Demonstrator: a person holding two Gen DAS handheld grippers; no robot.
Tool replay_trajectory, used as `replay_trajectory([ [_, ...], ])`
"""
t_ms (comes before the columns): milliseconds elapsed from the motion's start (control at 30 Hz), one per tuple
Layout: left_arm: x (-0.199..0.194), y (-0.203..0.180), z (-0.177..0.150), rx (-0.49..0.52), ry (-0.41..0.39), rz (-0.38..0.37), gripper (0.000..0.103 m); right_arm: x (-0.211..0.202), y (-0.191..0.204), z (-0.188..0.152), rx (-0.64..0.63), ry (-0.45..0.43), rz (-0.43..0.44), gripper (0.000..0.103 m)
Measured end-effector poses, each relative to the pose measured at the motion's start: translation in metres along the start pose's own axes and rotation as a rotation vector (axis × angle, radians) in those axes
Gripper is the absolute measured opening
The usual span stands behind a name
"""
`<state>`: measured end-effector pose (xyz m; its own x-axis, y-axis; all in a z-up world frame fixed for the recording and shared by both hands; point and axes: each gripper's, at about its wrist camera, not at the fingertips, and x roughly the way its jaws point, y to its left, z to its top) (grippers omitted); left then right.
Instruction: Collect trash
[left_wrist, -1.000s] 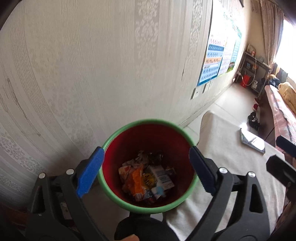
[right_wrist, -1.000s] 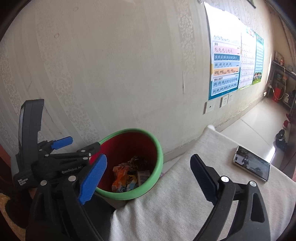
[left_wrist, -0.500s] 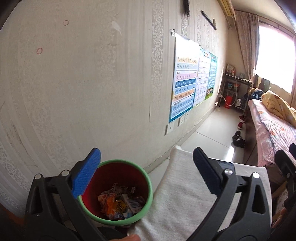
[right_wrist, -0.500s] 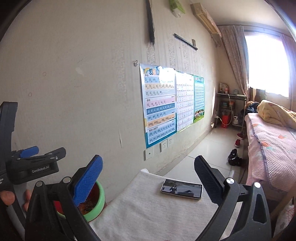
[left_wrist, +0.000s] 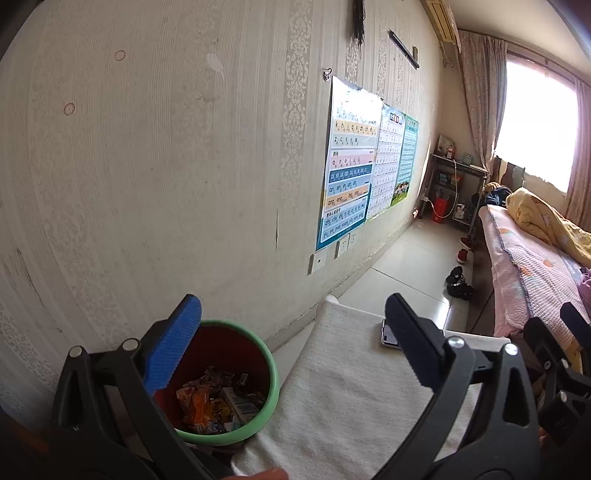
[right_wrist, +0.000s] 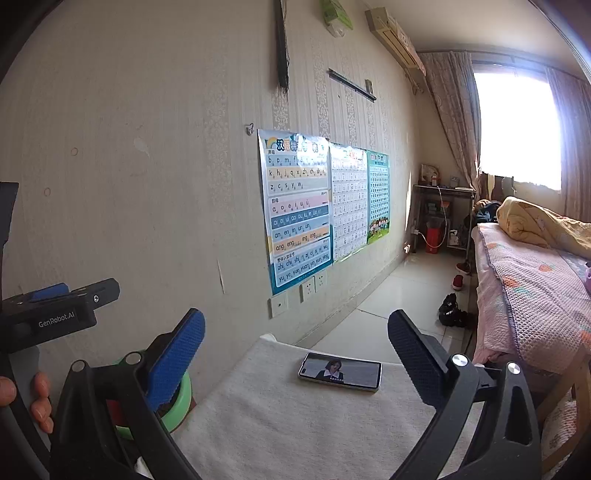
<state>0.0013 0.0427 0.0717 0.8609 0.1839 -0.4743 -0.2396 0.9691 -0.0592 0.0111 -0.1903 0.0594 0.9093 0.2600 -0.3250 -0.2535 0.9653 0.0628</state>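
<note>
Left wrist view: trash bin (left_wrist: 236, 391), red inside with a green rim, sits low at the wall (left_wrist: 147, 184), just beside the left edge of the bench (left_wrist: 343, 398). Wrappers (left_wrist: 218, 402) lie in its bottom, orange, white and dark pieces mixed. Left tool (left_wrist: 291, 343) spread wide, nothing between its fingers; the blue pad overlaps the bin's near rim in the picture, the dark pad overlaps the bench. Contact with the bin cannot be told.

Right wrist view: only a part of the bin (right_wrist: 177, 406) shows, green rim behind the blue pad, at lower left. Right tool (right_wrist: 295, 354) also wide open, holding nothing, hanging over the bench (right_wrist: 295, 417). Bench is covered in a white towel-like cloth. A phone (right_wrist: 340, 371) lies flat on it toward the far end, screen lit with a person's face. In the left wrist view the phone (left_wrist: 388, 334) is mostly hidden behind the dark pad.

At far left of the right wrist view, the body of the left tool (right_wrist: 55, 317), marked "GenRobot.AI", with the holder's fingertips below it.

Farther out: letter charts (right_wrist: 299, 210) on the wall, outlets (right_wrist: 314, 286) beneath them. Tiled floor (right_wrist: 399, 291) runs to a shelf with a red bucket (right_wrist: 434, 238). Bed (right_wrist: 535, 288) along the right with a pink cover and yellow quilt; shoes (right_wrist: 452, 314) beside it. Bright curtained window (right_wrist: 517, 125) at the far end.
</note>
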Motion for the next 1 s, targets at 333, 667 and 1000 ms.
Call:
replay_trajectory([
  [333, -0.003, 0.005, 0.001, -0.017, -0.010, 0.016, 0.098, -0.001, 0.006, -0.003, -0.019, 0.011, -0.002, 0.096],
  [667, -0.001, 0.007, -0.002, -0.020, -0.016, 0.036, 0.098, 0.003, 0.014, -0.006, -0.028, 0.029, -0.002, 0.096],
  [1000, 0.002, 0.010, -0.001, -0.032, 0.000, 0.028, 0.098, 0.006, 0.014, -0.012, -0.024, 0.041, -0.007, 0.096],
])
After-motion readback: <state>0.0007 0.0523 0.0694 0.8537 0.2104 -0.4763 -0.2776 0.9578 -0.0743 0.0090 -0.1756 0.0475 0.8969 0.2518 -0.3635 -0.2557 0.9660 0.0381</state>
